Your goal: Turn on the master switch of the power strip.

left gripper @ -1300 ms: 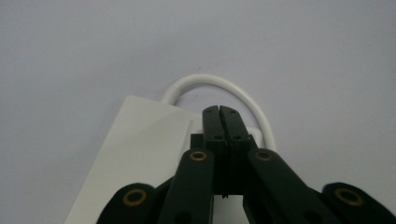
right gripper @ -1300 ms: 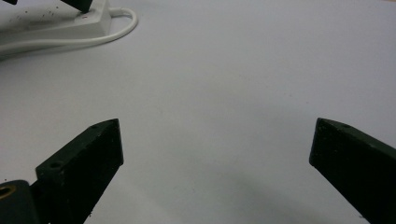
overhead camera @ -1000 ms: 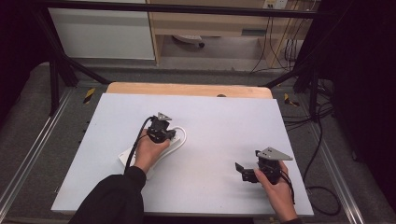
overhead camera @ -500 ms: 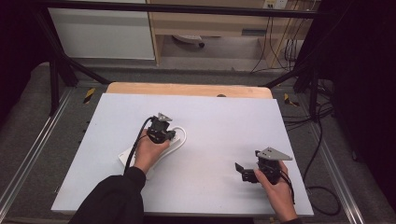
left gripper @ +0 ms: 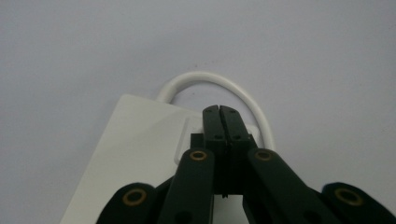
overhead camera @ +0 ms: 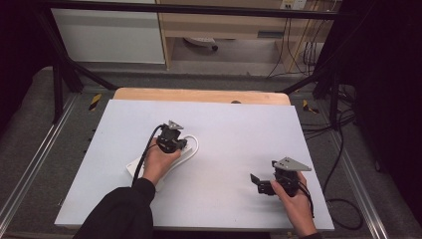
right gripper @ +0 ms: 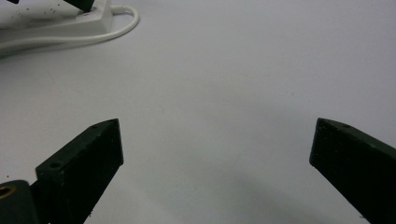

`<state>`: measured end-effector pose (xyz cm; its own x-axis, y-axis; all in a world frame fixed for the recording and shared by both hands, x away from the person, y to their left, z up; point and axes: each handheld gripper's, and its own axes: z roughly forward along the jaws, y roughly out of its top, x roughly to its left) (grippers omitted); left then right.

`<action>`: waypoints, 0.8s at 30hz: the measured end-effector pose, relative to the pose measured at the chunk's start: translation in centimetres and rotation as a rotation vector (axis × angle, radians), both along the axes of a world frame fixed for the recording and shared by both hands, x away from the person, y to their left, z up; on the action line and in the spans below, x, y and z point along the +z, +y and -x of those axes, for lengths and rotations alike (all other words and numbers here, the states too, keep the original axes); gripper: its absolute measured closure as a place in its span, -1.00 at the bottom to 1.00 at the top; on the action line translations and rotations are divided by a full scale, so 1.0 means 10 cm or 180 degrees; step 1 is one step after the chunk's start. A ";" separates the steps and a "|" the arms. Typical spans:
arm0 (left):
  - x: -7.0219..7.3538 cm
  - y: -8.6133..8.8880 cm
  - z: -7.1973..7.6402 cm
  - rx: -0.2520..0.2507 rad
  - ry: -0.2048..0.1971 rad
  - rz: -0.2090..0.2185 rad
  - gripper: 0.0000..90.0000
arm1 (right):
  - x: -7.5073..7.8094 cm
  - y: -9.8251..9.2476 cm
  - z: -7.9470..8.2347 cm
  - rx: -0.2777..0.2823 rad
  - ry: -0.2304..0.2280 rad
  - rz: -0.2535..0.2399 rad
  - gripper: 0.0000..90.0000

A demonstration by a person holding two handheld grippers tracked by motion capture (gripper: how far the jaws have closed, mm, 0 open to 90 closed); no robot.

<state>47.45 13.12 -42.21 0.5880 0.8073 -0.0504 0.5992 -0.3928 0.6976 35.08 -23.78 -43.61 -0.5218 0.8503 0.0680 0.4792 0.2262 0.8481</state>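
Note:
A white power strip (overhead camera: 135, 167) lies left of the table's middle, and its white cable (overhead camera: 195, 145) loops around its far end. My left gripper (overhead camera: 176, 145) points down onto that end. In the left gripper view its jaws stand pressed together, empty, with the gripper (left gripper: 219, 110) over a raised rectangle on the power strip (left gripper: 140, 140); the cable (left gripper: 219, 79) arcs behind. My right gripper (overhead camera: 259, 183) rests low at the front right, open and empty. In the right gripper view the gripper (right gripper: 215, 144) faces bare table, with the power strip (right gripper: 60, 23) far off at the upper left.
The white table top (overhead camera: 239, 124) ends in a wooden strip (overhead camera: 199, 95) at the far edge. Metal frame rails (overhead camera: 30, 164) run along both sides. Black cables (overhead camera: 343, 199) hang off the right side near my right hand.

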 end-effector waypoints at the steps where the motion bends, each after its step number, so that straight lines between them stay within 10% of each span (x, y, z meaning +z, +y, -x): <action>1: 0.00 0.00 0.00 0.0000 -0.0005 -0.0004 1.00 | 0.00 0.00 0.00 -0.0001 0.0000 -0.0005 -0.93; 24: -0.01 -0.03 0.01 -0.0011 -0.0058 -0.0091 1.00 | 0.00 0.00 0.00 0.0014 0.0023 -0.0015 -0.93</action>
